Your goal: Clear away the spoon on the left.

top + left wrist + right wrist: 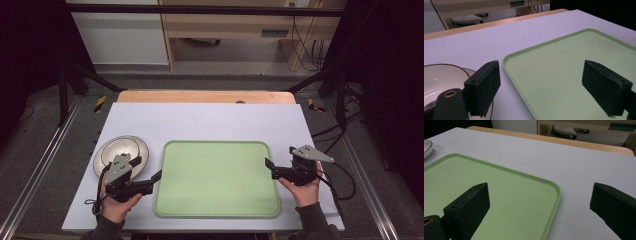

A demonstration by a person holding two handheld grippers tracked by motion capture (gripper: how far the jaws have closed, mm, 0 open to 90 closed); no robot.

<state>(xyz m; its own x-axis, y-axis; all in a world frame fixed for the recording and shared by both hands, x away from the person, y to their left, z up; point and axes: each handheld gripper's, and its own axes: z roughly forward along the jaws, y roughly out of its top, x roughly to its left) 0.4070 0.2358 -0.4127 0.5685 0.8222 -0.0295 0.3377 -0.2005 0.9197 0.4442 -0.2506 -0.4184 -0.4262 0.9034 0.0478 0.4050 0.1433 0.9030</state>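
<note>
Black foam-faced jaws stand wide apart on both tongs, nothing between them. The left tongs (159, 176) point inward at the left edge of the flat, pale-green plastic tray with rounded corners (218, 206); the left gripper view shows one jaw over the white counter (506, 45) beside the rim and the other over the tray (564, 72) floor, so that edge sits right in the gap. The right tongs (269, 165) mirror this at the right edge, and the right gripper view again has the tray (499, 202) rim running up between the jaws.

So the tray lies squarely between the two tongs, its long axis running left to right across the counter, one short side facing each hand. Neither hand is clearly the nearer; both sit at their own edge.

Further out, a round white ceramic bowl with a dark rim (131, 146) sits on the counter just beyond the left hand (118, 206), close to the tray but apart from it. My read: a two-handed pinch of the opposite rims comes next, and both sides need to bite evenly.
</note>
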